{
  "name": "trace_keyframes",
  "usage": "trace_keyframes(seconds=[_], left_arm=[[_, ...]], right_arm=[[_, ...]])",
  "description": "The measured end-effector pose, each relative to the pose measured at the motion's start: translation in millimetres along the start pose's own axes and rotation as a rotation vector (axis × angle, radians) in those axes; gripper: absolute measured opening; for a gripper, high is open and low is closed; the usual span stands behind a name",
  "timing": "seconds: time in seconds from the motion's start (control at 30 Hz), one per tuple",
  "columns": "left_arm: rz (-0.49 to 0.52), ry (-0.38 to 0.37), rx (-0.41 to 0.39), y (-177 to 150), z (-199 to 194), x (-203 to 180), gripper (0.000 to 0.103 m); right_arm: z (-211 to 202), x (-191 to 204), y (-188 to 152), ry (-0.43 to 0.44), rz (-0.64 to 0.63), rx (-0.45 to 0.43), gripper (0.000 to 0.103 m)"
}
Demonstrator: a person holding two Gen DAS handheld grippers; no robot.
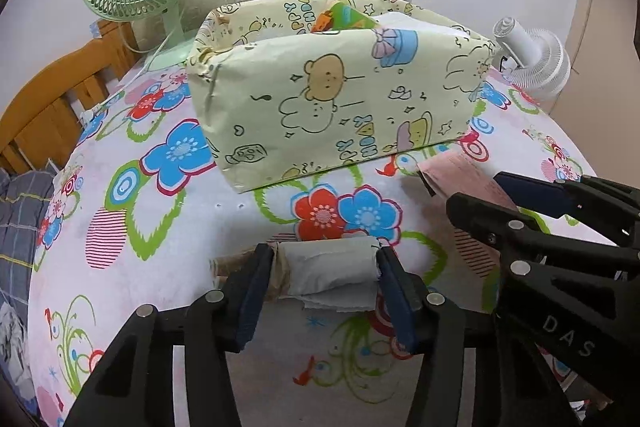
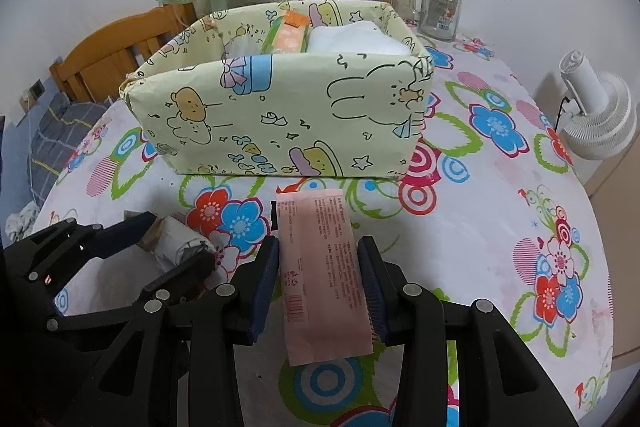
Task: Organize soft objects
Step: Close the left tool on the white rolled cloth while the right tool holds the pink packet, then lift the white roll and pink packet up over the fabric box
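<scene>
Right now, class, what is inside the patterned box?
Inside the patterned box: a white folded bundle, an orange packet and clear wrapping. The front wall covers whatever lies below them.

Both grippers matte black plastic w/ open truss-like arms. Left gripper: dark blue ribbed pads, round silver screws at the finger pivots. Right gripper: same build; white "DAS" lettering beside its screws.

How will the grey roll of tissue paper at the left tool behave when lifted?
The grey roll of tissue paper likely squashes: its surface looks crumpled. Loose layers hang below, so it may unwind. Probably light.
</scene>
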State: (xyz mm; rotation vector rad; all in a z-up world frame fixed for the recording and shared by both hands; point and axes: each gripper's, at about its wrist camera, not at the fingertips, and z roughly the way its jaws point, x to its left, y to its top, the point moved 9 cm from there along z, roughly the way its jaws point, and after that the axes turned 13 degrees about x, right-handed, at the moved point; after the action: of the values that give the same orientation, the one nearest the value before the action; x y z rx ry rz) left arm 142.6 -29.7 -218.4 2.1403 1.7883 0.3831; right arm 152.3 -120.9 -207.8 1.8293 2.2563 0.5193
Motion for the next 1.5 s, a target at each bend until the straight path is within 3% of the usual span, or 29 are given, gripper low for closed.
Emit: trace_keyframes(seconds=[0.6, 1.5], left_arm=[[0.005, 0.007, -0.017, 2.3, -15.9, -14.8, 0.053], [0.024, 0.030, -0.114, 36.1, -72.9, -33.5, 0.053]], right_arm=[[-13.8, -4.4, 0.4, 0.008, -0.011, -0.022, 0.043], [-73.6, -18.3, 31.5, -0.005, -0.008, -0.148, 0.043]])
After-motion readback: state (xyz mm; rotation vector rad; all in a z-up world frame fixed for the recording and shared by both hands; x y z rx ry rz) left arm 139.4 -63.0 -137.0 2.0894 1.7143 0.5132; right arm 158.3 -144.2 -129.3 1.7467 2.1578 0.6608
